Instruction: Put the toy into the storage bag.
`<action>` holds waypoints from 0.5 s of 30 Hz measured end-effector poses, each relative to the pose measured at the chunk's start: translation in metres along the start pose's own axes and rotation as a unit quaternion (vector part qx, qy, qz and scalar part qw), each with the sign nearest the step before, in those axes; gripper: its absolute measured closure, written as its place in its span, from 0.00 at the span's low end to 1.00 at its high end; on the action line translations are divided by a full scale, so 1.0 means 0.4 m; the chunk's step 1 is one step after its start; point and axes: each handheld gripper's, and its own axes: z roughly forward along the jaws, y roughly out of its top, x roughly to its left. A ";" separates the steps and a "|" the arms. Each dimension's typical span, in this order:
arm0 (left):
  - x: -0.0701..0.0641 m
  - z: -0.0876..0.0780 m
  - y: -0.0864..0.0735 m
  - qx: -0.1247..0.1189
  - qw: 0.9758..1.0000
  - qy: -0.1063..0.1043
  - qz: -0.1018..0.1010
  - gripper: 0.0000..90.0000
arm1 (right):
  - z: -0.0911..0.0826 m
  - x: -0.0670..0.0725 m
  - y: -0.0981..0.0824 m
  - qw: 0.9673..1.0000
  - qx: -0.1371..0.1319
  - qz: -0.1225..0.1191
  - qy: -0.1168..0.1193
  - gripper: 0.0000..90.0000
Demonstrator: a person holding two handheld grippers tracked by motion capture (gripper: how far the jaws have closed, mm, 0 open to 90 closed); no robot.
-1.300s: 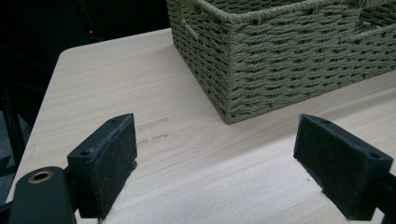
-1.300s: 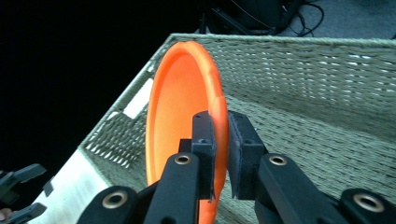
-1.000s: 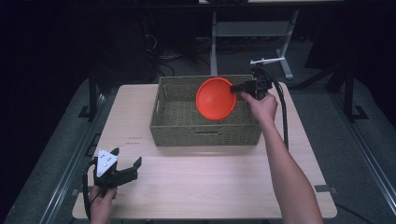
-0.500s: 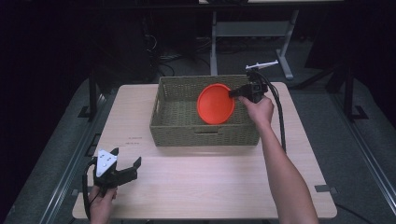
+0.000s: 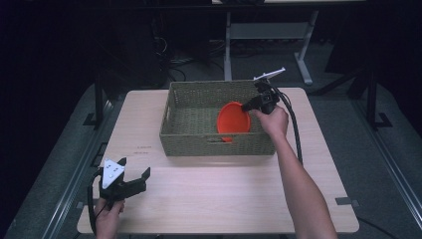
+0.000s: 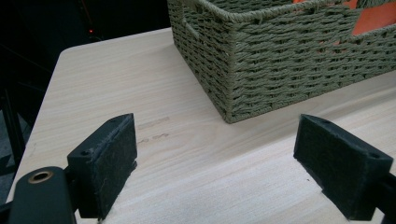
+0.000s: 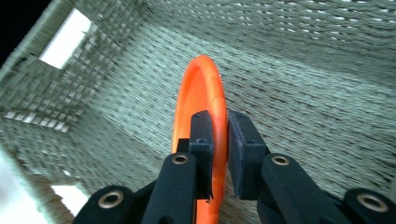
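Orange plate [image 5: 233,119], centre frame, clenched on edge by right gripper [image 5: 249,105] inside woven basket [image 5: 199,142]; placing under way, release next. Left gripper [image 5: 130,179], lower left: released, empty.

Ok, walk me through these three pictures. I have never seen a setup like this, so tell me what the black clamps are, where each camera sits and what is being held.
No robot here: a person holds a hand-operated two-jaw claw in each hand.

The high view looks down from above the person's side of the light wooden table. On the table stands a green woven rectangular basket.

The other two pictures come from cameras riding on the claws, looking along their black jaws.

The right claw is clamped on the rim of a round orange plastic plate, held on edge inside the basket.

The left claw is open, holds nothing, and sits low over the table near its front left corner.
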 end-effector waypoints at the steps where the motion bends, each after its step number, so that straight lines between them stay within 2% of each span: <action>1: 0.000 0.000 0.000 0.000 1.000 0.000 0.000 0.14 | 0.001 -0.001 -0.001 1.000 0.002 -0.004 -0.004 0.89; 5: 0.000 0.000 0.000 0.000 1.000 0.000 0.000 0.14 | -0.001 -0.005 -0.003 1.000 0.007 0.001 -0.003 0.88; 8: 0.000 0.000 0.000 0.000 1.000 0.001 -0.001 0.14 | -0.014 -0.009 -0.007 1.000 -0.006 0.006 -0.007 0.83; 12: -0.002 0.001 0.001 0.002 1.000 0.001 0.000 0.14 | -0.028 -0.019 -0.010 1.000 -0.007 0.009 -0.013 0.81; 15: -0.004 0.001 0.002 0.002 1.000 0.001 0.001 0.14 | -0.041 -0.028 -0.014 1.000 -0.018 0.012 -0.003 0.80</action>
